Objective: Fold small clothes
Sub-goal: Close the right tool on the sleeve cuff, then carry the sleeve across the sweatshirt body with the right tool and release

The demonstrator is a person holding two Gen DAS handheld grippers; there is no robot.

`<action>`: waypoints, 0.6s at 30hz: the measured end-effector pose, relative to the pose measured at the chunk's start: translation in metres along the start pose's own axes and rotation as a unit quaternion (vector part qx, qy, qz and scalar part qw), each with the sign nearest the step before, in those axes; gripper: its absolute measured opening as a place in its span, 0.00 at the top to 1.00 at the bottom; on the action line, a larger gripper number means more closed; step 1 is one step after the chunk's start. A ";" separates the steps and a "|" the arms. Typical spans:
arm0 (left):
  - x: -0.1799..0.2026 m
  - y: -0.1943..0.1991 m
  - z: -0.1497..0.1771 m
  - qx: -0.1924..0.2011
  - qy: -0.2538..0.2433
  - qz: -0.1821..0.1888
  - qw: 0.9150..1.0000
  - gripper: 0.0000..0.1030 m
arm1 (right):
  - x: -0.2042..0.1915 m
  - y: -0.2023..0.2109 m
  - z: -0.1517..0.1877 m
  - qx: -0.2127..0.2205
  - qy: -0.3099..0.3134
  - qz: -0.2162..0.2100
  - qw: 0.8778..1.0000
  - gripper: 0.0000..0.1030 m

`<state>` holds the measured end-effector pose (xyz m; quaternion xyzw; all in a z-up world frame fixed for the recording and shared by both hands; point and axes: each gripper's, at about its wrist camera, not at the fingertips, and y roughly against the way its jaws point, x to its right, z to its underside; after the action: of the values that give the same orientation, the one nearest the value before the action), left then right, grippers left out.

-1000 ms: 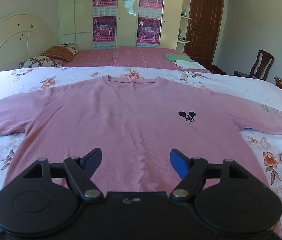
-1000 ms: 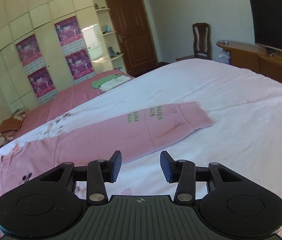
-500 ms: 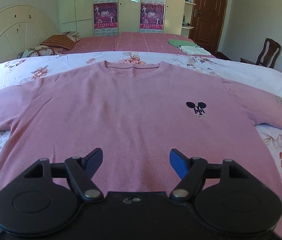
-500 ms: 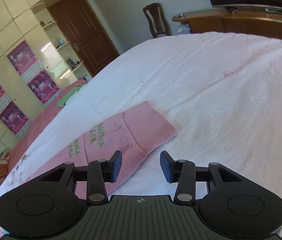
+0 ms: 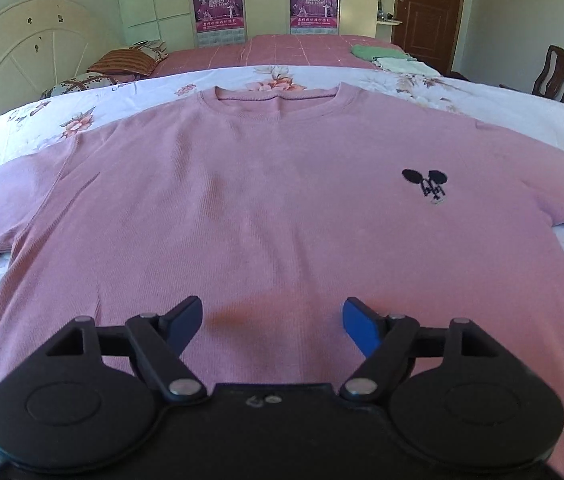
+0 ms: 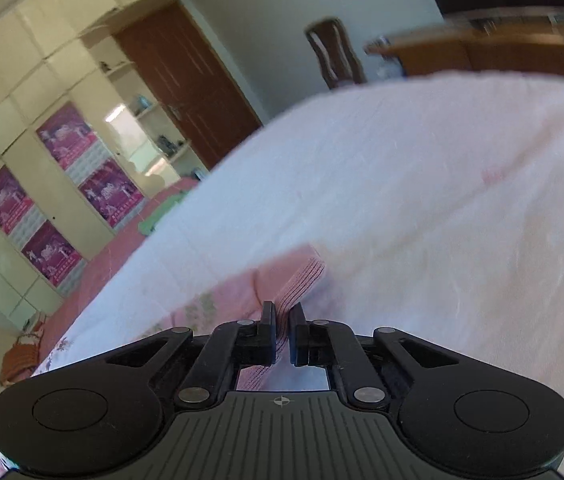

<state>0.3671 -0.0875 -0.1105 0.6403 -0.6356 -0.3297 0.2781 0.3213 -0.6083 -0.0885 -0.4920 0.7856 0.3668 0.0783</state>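
Flat pink ribbed-knit T-shirt [image 5: 265, 208] on floral cotton bedsheet [image 5: 422, 80]; left gripper [image 5: 272, 322] above its hem, jaws opening, empty; right gripper [image 6: 280, 330] clamped on its ribbed sleeve cuff [image 6: 302, 280].

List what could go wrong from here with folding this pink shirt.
1. The right hand-held gripper is shut on only the ribbed cuff edge of the sleeve; a thin bite like that may slip when lifted.
2. The left hand-held gripper, its jaws opening, sits above the middle of the pink shirt, not at an edge, and grasping there could bunch the fabric.
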 end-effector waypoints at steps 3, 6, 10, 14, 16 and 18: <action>-0.007 -0.001 0.005 -0.004 -0.008 -0.007 1.000 0.20 | -0.005 0.011 -0.001 0.025 0.088 0.028 0.995 0.95; -0.009 0.003 0.007 -0.003 -0.016 -0.015 1.000 0.19 | 0.026 -0.015 0.004 -0.071 0.039 0.058 0.995 0.95; -0.016 0.011 0.008 0.005 -0.013 -0.022 1.000 0.20 | 0.020 0.004 0.004 -0.064 0.050 0.066 0.995 0.95; -0.034 0.020 0.016 0.007 0.005 -0.030 1.000 0.20 | 0.016 0.014 0.000 -0.064 0.044 0.082 0.994 0.95; -0.044 0.023 0.021 0.004 0.008 -0.036 0.999 0.20 | 0.010 0.008 -0.004 -0.064 0.046 0.092 0.993 0.95; -0.056 0.027 0.025 0.004 0.014 -0.042 0.999 0.19 | 0.003 0.002 -0.004 -0.066 0.055 0.106 0.991 0.95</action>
<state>0.3321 -0.0308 -0.1018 0.6720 -0.6054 -0.3301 0.2700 0.3187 -0.6127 -0.0858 -0.4292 0.8106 0.3966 -0.0367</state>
